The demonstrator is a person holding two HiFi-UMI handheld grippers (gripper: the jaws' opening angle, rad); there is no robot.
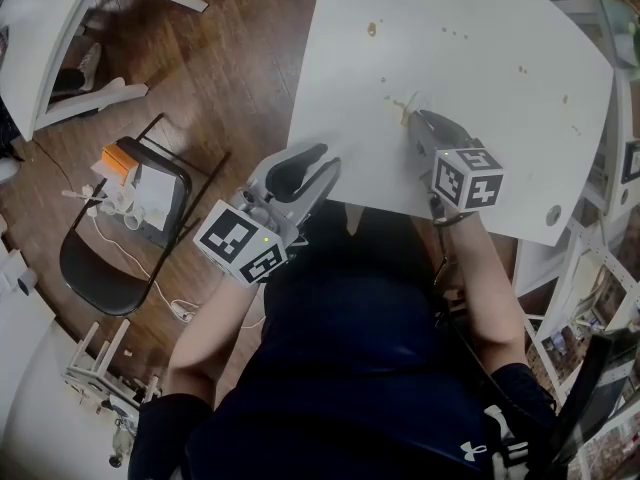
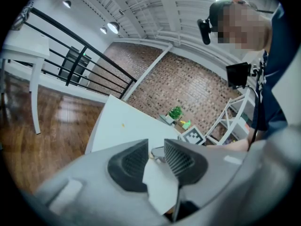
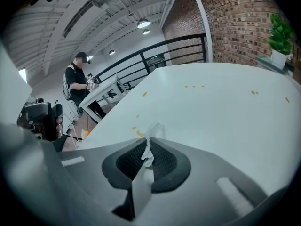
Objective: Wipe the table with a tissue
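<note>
The white table [image 1: 480, 158] carries brown-orange stains [image 1: 372, 29] across its top. My right gripper [image 1: 413, 120] points steeply down at the table's near part, shut on a thin white tissue [image 3: 149, 142] that sticks out past its tips [image 3: 148, 149]. The tissue [image 1: 414, 102] touches the table beside a stain [image 3: 139, 133]. My left gripper [image 1: 326, 160] hovers at the table's near-left edge, open with nothing between its jaws [image 2: 155, 152]; through the gap I see the tabletop and the right gripper's marker cube [image 2: 193, 135].
A black folding chair [image 1: 100, 268] with papers and an orange item stands on the wooden floor at the left. Another white table [image 1: 45, 38] is at the upper left, white shelving [image 1: 590, 258] at the right. A small round spot [image 1: 553, 213] marks the table's right corner. A person [image 3: 75, 86] stands far off.
</note>
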